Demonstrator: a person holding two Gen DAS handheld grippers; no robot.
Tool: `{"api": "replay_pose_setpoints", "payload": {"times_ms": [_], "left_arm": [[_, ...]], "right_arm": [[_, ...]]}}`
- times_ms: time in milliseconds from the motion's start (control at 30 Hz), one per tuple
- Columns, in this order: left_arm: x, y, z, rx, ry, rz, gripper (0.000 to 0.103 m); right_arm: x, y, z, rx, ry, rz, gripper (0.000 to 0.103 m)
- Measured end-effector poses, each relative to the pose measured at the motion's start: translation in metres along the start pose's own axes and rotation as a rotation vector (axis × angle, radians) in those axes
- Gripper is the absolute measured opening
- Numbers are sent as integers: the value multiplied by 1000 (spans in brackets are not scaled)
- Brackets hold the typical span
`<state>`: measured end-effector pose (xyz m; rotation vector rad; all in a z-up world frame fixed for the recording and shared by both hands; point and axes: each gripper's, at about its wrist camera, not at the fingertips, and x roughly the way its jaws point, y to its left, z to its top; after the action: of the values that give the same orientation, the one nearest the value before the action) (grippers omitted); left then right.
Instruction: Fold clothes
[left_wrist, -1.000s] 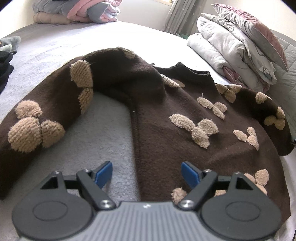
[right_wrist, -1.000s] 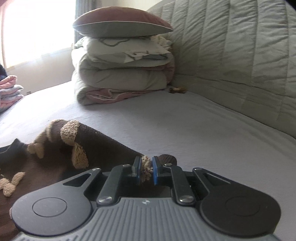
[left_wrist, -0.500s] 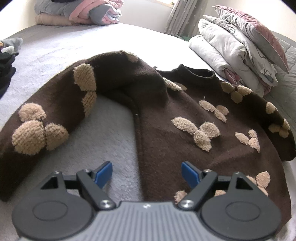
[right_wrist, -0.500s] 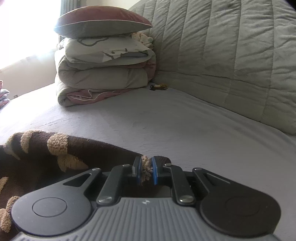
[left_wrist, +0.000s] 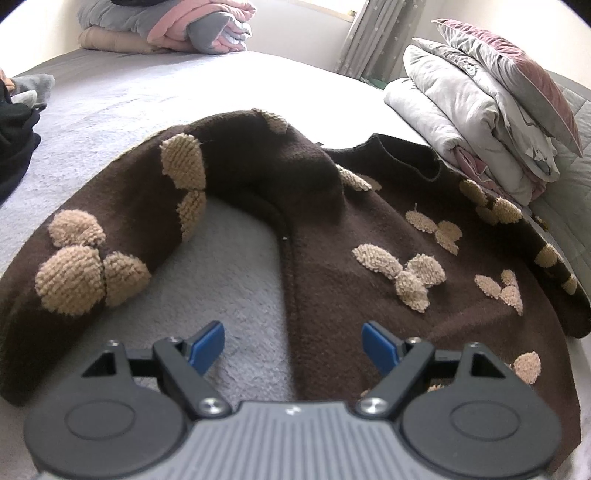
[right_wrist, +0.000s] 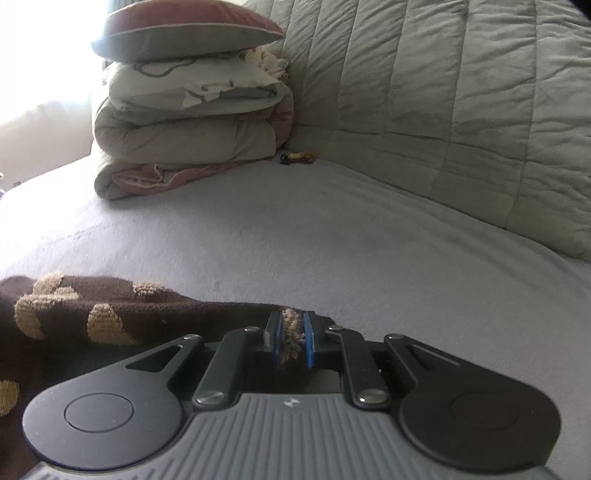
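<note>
On a grey bed (left_wrist: 229, 96), a dark brown sweater (left_wrist: 369, 229) dotted with tufted tan patches lay spread front-up across the middle of the mattress, its black-ribbed neckline (left_wrist: 402, 155) turned toward the far edge. One sleeve (left_wrist: 122, 221) curved out from the shoulder and back toward the near edge, leaving a bare wedge of bedcover between sleeve and body. The other sleeve (left_wrist: 546, 258) ran along the side of the bed nearest the quilted headboard (right_wrist: 461, 92).

The right gripper (right_wrist: 291, 339) was clamped on the sweater (right_wrist: 110, 317) at the end of that sleeve, its blue pads nearly together with a tuft of tan pile pinched between them. The brown knit trailed away from the pads, low over the bedcover (right_wrist: 332, 229); whether it rested on the cover could not be told.

The left gripper (left_wrist: 293, 345) hung over the sweater's side seam near the hem, at the near edge of the bed, its jaws spread wide and gripping nothing; one blue pad sat over bare bedcover, the other over the brown body panel.

Against the headboard side, folded duvets (right_wrist: 184, 140) were stacked with a dusky pink pillow (right_wrist: 184, 26) on top, and a small dark object (right_wrist: 297, 158) lay on the bed just beside the stack. A pile of folded pink and grey clothes (left_wrist: 166, 26) stood at the far edge of the bed, and dark garments (left_wrist: 14, 140) lay at the opposite side from the headboard.
</note>
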<state>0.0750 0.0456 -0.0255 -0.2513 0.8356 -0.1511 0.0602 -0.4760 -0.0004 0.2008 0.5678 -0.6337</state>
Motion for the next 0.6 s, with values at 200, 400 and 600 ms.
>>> {"api": "replay_pose_setpoints", "payload": {"times_ms": [200,400,600], "left_arm": [[3,-3,-1,8,9,1,83],[4,-4,-2,10,11,4,83],[5,-4,-2,9,11,6,83]], "right_arm": [[0,4,-5,-47,19,11,19],[-1,4,-7,-74,22,14,25],[-2,4,-8,-86,24,25,35]]}}
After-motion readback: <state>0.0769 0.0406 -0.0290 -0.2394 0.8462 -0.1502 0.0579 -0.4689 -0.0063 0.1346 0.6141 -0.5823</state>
